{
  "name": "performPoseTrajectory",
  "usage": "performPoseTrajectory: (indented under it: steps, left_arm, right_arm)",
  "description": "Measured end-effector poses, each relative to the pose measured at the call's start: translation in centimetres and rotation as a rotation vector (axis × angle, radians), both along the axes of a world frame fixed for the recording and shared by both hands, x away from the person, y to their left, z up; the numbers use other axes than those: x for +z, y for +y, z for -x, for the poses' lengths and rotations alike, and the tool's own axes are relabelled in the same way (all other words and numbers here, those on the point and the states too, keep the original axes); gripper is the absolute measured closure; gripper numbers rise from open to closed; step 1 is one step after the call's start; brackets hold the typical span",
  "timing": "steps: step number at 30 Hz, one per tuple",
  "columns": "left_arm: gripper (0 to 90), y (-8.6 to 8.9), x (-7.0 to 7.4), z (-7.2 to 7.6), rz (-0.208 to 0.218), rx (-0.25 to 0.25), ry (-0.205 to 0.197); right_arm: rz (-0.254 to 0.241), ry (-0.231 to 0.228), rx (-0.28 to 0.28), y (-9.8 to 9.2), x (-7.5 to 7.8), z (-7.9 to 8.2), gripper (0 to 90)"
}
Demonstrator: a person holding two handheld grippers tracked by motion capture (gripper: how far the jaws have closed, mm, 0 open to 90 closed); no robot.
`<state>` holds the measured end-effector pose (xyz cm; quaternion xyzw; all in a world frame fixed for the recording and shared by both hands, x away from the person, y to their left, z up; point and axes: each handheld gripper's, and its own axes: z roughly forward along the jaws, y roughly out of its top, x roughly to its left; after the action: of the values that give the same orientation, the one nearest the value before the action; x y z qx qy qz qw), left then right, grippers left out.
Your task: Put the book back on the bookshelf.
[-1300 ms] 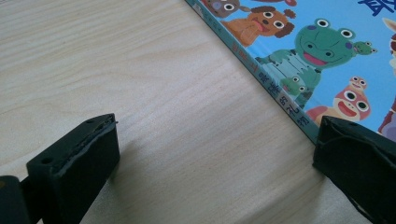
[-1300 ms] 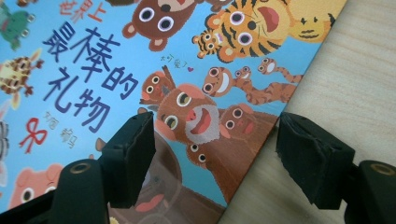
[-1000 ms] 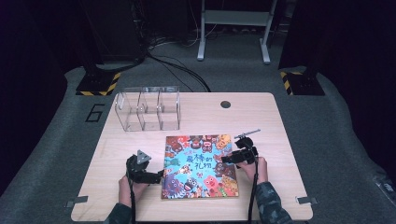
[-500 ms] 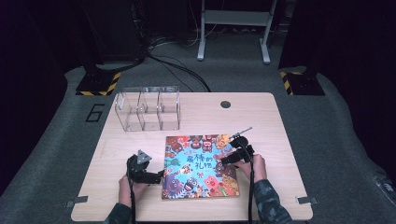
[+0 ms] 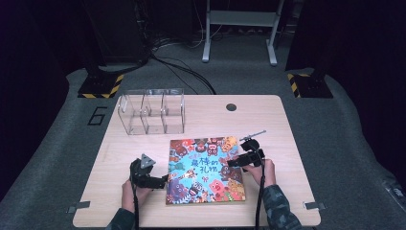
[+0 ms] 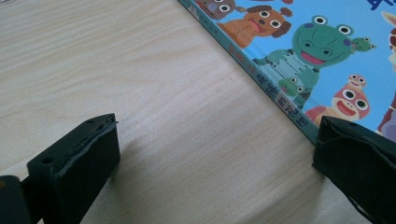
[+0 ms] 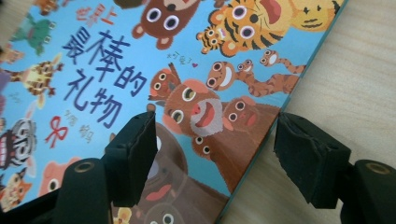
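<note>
Picture book (image 5: pixel 205 169), a thin, flat hardcover with cartoon animals on blue, lies closed at the lower centre of the pale wooden bench (image 5: pixel 287 124). We judge it stiff, light and slick-faced, best pinched at an edge. Our right gripper (image 7: pixel 215 154) has its fingers apart, straddling the right edge; our left gripper (image 6: pixel 215 154) spreads wide at the spine, gripping nothing.

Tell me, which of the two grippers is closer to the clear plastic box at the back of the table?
Left. The left gripper sits by the picture book's left edge, on the same side as the clear plastic box. The right gripper is over the book's right edge, farther across.
</note>
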<state>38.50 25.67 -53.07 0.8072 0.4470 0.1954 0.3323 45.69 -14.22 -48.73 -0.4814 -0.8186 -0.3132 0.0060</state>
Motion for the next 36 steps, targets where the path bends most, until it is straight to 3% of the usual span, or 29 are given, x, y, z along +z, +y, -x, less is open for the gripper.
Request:
performPoseTrajectory:
  steps: [3, 4, 6, 7, 9, 11, 13, 19, 25, 30, 36]
  left_arm:
    - [0.4, 0.0, 0.0, 0.0, 0.0, 0.0, 0.0]
    - [0.3, 0.1, 0.1, 0.0, -0.011, -0.018, 0.009]
    - [0.3, -0.2, 0.0, -0.1, -0.014, -0.033, -0.005]
    - [0.2, -0.3, -0.1, -0.1, 0.001, -0.027, -0.011]
    - [0.2, -0.3, 0.0, -0.1, -0.006, -0.031, -0.008]
    - [0.3, -0.3, 0.0, 0.0, 0.0, -0.026, -0.006]
    - [0.3, -0.3, 0.0, 0.0, -0.001, -0.025, -0.005]
    - [0.3, -0.3, 0.0, 0.0, -0.001, -0.025, -0.005]
    - [0.3, -0.3, 0.0, 0.0, -0.001, -0.027, -0.007]
    - [0.2, -0.3, 0.0, 0.0, 0.001, -0.025, -0.007]
    - [0.2, -0.3, 0.0, 0.0, -0.001, -0.026, -0.005]
  right_arm:
    - [-0.015, -0.02, 0.01, -0.3, 0.7, 0.1, 32.8]
    - [-0.046, -0.024, 0.018, -0.4, 0.9, 0.1, 40.0]
    - [-0.246, 0.025, 0.104, -0.4, 1.3, 0.1, 43.2]
    - [-0.208, 0.012, 0.125, 0.3, 1.6, 0.3, 42.8]
    - [-0.013, -0.052, 0.126, 2.2, 2.3, 0.4, 40.2]
    - [0.025, -0.03, 0.125, 2.9, 2.2, 0.2, 39.3]
    - [0.078, -0.035, 0.081, 2.4, 1.7, -0.3, 38.1]
    - [0.086, 0.002, 0.007, 0.3, 0.7, -1.0, 36.7]
    - [0.095, 0.034, -0.003, 0.6, -0.6, -1.7, 35.0]
    - [0.093, 0.007, -0.018, 0.6, -0.9, -1.5, 37.6]
    - [0.08, 0.007, -0.016, 0.4, -0.9, -1.4, 37.0]
